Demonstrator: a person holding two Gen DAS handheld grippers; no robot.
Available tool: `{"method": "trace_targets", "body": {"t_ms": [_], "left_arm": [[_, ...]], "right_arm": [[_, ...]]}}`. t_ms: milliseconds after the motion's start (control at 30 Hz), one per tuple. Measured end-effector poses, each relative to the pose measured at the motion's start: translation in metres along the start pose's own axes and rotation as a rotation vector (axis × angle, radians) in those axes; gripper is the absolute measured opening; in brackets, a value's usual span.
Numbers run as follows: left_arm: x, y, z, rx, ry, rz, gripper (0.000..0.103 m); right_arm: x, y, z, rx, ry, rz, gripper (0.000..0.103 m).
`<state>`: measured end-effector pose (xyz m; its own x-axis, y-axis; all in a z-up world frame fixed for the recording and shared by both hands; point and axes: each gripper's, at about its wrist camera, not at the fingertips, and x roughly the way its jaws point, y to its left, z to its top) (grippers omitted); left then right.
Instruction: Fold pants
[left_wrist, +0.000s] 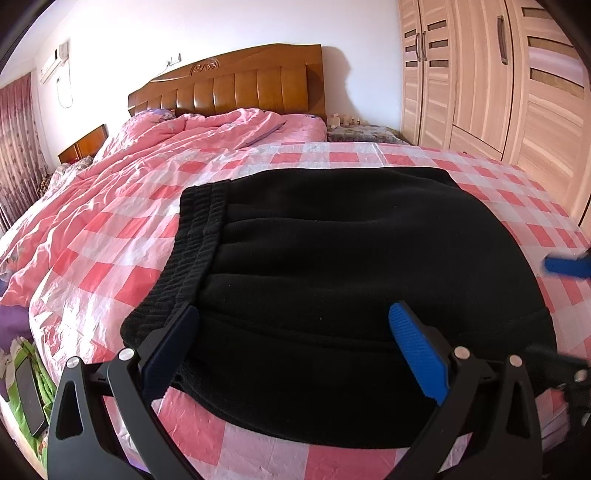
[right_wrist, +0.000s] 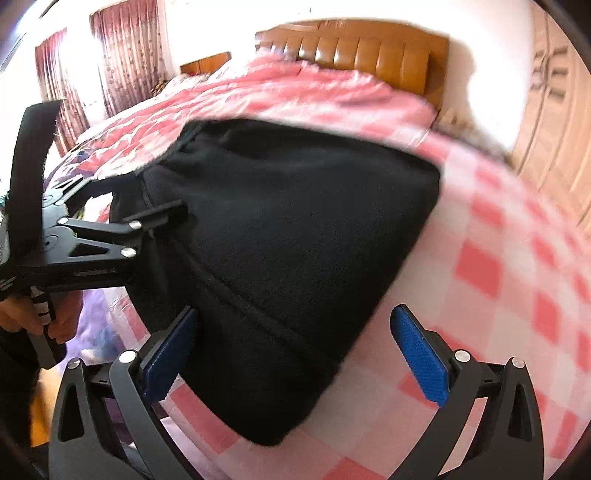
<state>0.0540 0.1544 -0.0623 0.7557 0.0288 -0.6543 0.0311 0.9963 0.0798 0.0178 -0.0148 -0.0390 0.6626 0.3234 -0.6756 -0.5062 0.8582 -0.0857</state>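
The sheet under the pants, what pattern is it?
Pink-and-white checks on the sheet beneath the black pants; clearest in the left wrist view.

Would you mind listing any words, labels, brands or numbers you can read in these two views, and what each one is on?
No text can be read in either view.
Left gripper: a faint embossed mark on its black body, too blurred to read.
Green package beside the bed: printing too small and distorted to read.
Black pants: no label or tag visible.
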Motion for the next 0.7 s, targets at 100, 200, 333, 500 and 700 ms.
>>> {"method": "trace_targets", "body": {"t_ms": [100,200,333,500,700], "left_arm": [[0.001,0.0,0.001,-0.005,0.006,0.004,0.102],[0.001,0.0,0.002,-0.004,0.021,0.004,0.102],[0.002,0.0,0.002,-0.002,0.021,0.003,0.102],[0.001,0.001,0.002,-0.003,0.014,-0.002,0.102],[-0.035,0.047,0.009,-0.165,-0.027,-0.259,0.101]], "right_arm": [[-0.004,0.009,0.002,-0.044,-0.024,0.048,0.099],[0.011,0.019,-0.002,-0.059,0.011,0.129,0.099],[0.032,0.032,-0.012,-0.14,0.07,0.05,0.099],[0.03,0.027,-0.011,-0.121,0.077,0.084,0.099],[-0.005,-0.028,-0.003,0.127,0.002,0.291,0.099]]}}
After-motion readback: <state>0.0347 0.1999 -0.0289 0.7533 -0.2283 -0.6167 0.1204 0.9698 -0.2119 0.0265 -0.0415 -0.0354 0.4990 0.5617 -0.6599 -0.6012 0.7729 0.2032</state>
